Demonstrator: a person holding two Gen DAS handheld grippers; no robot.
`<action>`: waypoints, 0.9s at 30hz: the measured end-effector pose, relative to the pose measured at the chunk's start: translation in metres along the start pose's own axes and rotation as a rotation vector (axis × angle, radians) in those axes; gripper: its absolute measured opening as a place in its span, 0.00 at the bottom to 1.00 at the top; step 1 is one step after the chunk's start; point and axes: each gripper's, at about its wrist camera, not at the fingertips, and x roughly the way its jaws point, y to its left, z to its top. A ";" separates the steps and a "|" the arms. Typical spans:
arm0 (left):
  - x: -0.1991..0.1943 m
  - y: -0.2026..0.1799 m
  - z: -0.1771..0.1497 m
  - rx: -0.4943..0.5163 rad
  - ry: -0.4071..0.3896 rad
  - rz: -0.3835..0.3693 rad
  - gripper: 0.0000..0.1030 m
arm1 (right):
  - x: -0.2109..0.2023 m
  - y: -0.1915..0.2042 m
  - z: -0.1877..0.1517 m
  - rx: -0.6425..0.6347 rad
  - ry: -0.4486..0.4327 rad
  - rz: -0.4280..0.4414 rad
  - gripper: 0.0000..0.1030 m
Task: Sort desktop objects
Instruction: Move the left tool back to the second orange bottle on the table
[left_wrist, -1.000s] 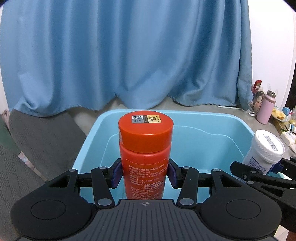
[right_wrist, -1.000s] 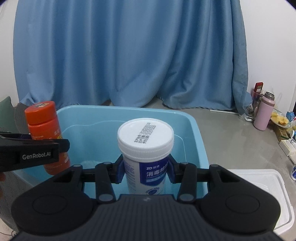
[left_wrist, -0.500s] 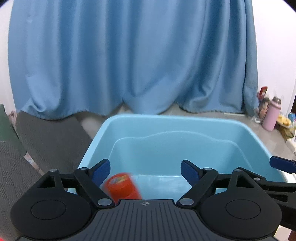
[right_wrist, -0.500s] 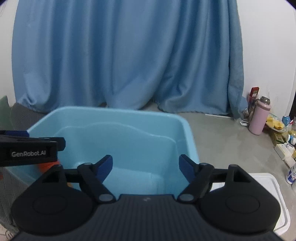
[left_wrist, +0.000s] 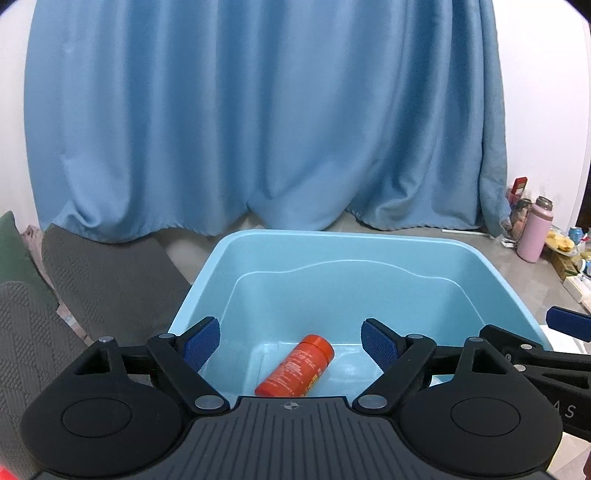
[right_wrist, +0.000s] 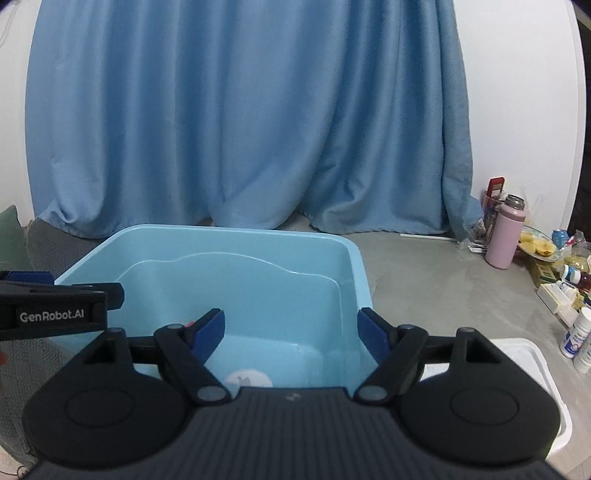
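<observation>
Risk: both grippers, left (left_wrist: 291, 338) and right (right_wrist: 291, 330), hang spread and empty above the tub (left_wrist: 207, 266); lowering either could clip its rim or strike the orange bottle (left_wrist: 294, 366) lying inside.

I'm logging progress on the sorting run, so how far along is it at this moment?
Done: the orange bottle lies on its side on the floor of the blue bin, and a white lid shows at the bin's bottom in the right wrist view. In hand: nothing; the left gripper and right gripper both hang open above the bin. Left: small bottles stand on the floor at right; whether they belong to the job is unclear.
</observation>
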 end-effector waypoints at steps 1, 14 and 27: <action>-0.003 0.000 -0.002 0.001 0.000 -0.003 0.83 | -0.003 -0.001 -0.002 0.003 -0.002 -0.002 0.76; -0.050 0.004 -0.041 -0.002 0.006 -0.025 0.83 | -0.044 -0.008 -0.035 0.034 0.018 -0.038 0.77; -0.083 -0.004 -0.097 -0.019 0.027 -0.035 0.83 | -0.072 -0.036 -0.081 0.060 0.052 -0.052 0.77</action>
